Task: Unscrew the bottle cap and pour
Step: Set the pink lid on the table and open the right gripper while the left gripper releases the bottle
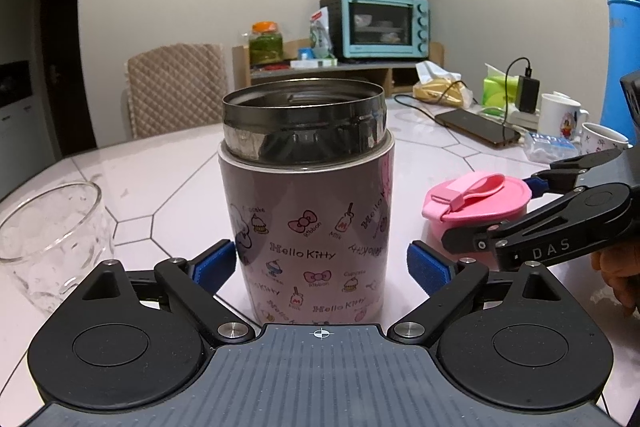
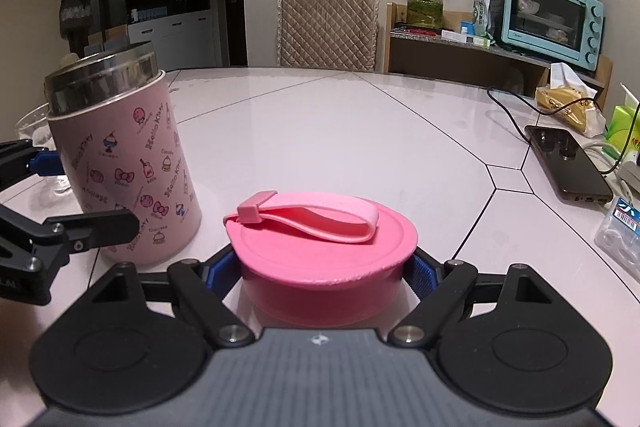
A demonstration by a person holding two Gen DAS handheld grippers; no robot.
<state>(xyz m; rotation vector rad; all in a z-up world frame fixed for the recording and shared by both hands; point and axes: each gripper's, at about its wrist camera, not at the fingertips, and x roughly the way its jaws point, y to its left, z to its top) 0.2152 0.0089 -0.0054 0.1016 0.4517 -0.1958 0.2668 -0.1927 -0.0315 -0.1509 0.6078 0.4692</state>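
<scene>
A pink Hello Kitty flask (image 1: pixel 308 219) stands upright on the table with its steel mouth uncovered; it also shows in the right wrist view (image 2: pixel 124 171). My left gripper (image 1: pixel 320 269) is open around its lower body, with small gaps at both blue pads. The pink cap (image 2: pixel 324 251) with a loop strap sits between the blue pads of my right gripper (image 2: pixel 324 273), which is shut on it, low over the table. The cap also shows in the left wrist view (image 1: pixel 478 201). A clear glass (image 1: pixel 52 239) stands left of the flask.
A phone on a charging cable (image 2: pixel 568 163), mugs (image 1: pixel 562 117), a blue jug (image 1: pixel 622 47) and tissue packs crowd the table's right side. A quilted chair (image 2: pixel 328 31) stands at the far edge, with a shelf and a teal toaster oven (image 2: pixel 548 19) beyond.
</scene>
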